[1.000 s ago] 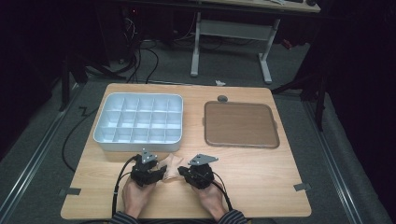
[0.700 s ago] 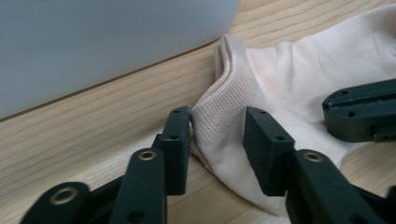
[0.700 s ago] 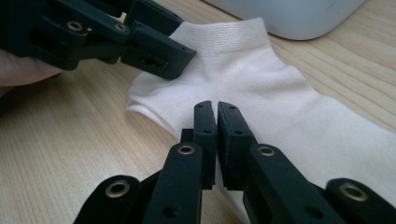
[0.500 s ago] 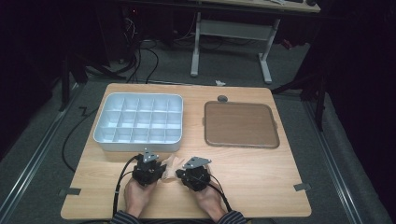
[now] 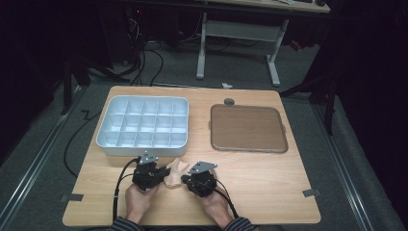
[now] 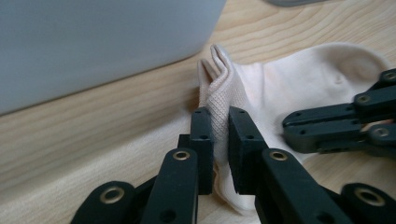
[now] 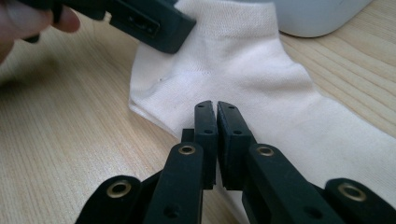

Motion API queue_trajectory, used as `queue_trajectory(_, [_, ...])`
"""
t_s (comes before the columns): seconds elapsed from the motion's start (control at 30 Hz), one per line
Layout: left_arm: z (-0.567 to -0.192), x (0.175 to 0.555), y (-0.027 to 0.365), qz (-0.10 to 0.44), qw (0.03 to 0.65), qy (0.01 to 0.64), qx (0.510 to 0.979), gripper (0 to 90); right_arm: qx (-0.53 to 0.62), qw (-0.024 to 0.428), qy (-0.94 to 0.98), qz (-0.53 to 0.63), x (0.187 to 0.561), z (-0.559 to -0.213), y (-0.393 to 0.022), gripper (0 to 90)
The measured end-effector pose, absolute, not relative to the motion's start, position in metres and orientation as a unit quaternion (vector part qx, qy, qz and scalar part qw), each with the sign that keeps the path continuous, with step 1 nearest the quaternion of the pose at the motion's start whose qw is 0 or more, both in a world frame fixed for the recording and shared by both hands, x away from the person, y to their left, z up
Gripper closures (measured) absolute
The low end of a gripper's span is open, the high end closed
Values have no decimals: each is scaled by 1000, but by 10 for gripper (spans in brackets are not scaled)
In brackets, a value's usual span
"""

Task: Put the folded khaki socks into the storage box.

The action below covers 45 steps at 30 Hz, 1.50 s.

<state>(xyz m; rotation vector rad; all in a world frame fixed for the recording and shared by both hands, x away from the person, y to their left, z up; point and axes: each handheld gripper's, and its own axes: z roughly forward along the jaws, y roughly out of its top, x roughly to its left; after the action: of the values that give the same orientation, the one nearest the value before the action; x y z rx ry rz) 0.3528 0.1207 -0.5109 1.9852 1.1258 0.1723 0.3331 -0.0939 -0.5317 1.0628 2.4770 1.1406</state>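
Left gripper (image 6: 220, 126): jaws have just been closing, now pinching a bunched fold of the sock (image 6: 299, 88), ribbed edge standing up between the pads. In the high view it (image 5: 166, 172) sits at the near edge of the table (image 5: 269, 192), left of centre, pointing right toward the other gripper.

Right gripper (image 7: 216, 116): jaws pressed together on the sock's (image 7: 243, 74) near edge, thin fabric caught between the pads. In the high view it (image 5: 184, 179) is just right of the left one, pointing left; the two tips are close, the sock (image 5: 174, 172) between them.

Sock: pale cream, ankle cut, lying on the wood, partly lifted at the left pinch, flat under the right one. It sits just near of the tray's front wall, apart from it.

Further out: white compartment tray (image 5: 108, 144) on the far-left half of the table, cells look bare from above. Brown flat mat (image 5: 248, 127) on the far-right half, well apart from the sock. Small grey round disc (image 5: 229, 101) just beyond the mat's far edge.

Hands: left hand (image 5: 139, 199) and right hand (image 5: 214, 204) grip the bodies from the near side, striped sleeves at the frame bottom.
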Motion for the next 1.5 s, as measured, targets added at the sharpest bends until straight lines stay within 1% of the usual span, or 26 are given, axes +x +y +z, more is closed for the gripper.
queue_trajectory(0.53, [-486, 349, 114, 61, 443, 410, 795, 818, 349, 103, 851, 378, 338, -530, -89, 885])
queue_trajectory(0.77, [-484, 348, 115, 46, 462, 406, 787, 822, 335, 96, 858, 378, 343, -529, -83, 890])
queue_trajectory(0.87, [-485, 348, 112, 48, 461, 406, 788, 824, 336, 91, 857, 381, 344, -530, -83, 888])
queue_trajectory(0.93, [-486, 349, 111, 49, 454, 414, 788, 825, 338, 86, 855, 384, 344, -530, -84, 856])
queue_trajectory(1.0, [-488, 351, 110, 52, 446, 421, 788, 827, 338, 85, 854, 387, 343, -529, -84, 788])
queue_trajectory(1.17, [-487, 351, 112, 53, 446, 426, 786, 829, 339, 106, 844, 402, 335, -517, -95, 771])
queue_trajectory(1.33, [-490, 349, 113, 52, 448, 431, 782, 829, 365, 147, 822, 412, 323, -502, -123, 756])
queue_trajectory(1.5, [-491, 348, 114, 51, 451, 435, 778, 829, 403, 174, 806, 397, 319, -502, -151, 716])
